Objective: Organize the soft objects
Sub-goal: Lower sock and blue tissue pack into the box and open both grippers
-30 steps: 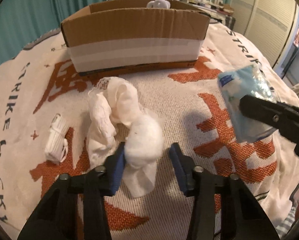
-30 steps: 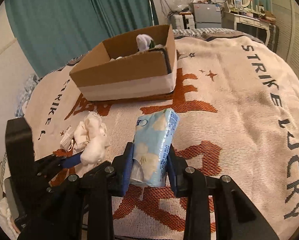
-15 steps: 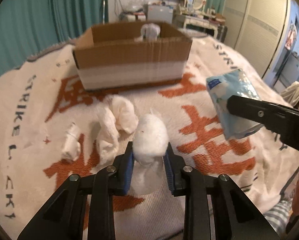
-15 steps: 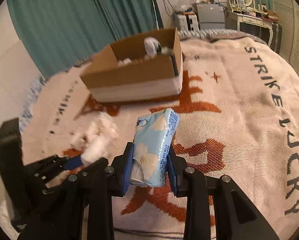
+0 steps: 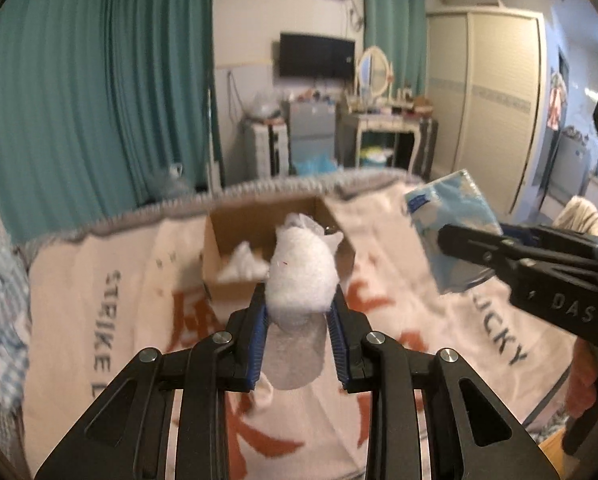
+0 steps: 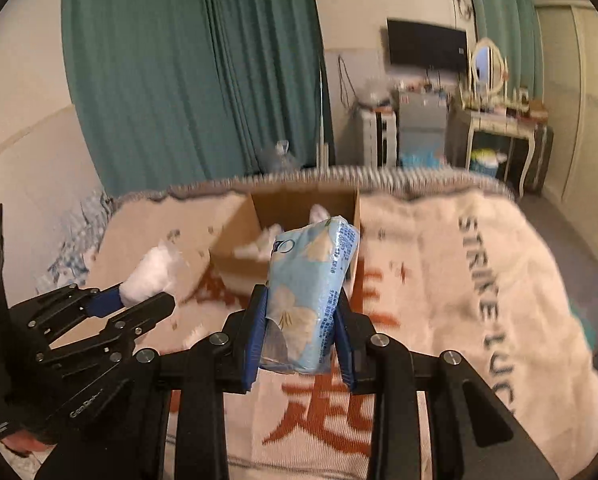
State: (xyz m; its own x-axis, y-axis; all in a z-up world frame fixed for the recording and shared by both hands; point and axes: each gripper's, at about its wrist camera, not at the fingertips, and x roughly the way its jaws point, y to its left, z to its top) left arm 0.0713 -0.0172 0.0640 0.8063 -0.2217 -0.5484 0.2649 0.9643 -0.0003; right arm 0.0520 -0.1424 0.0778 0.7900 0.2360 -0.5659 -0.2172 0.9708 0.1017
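Since 1 second ago we have lifted both loads off the bed blanket (image 5: 383, 248) and tilted up, so the room fills both views. Our left gripper (image 5: 299, 332) pinches a white cotton wad (image 5: 301, 276), with clear wrap hanging below it. Our right gripper (image 6: 301, 340) pinches a blue tissue pack (image 6: 313, 296) upright. The cardboard box (image 6: 235, 240) sits at 12 o'clock beyond both loads, holding white soft pieces (image 5: 243, 266); each load partly hides it. Teal curtains (image 6: 187, 80) stand at 11 o'clock, a dresser (image 6: 499, 124) at 1.
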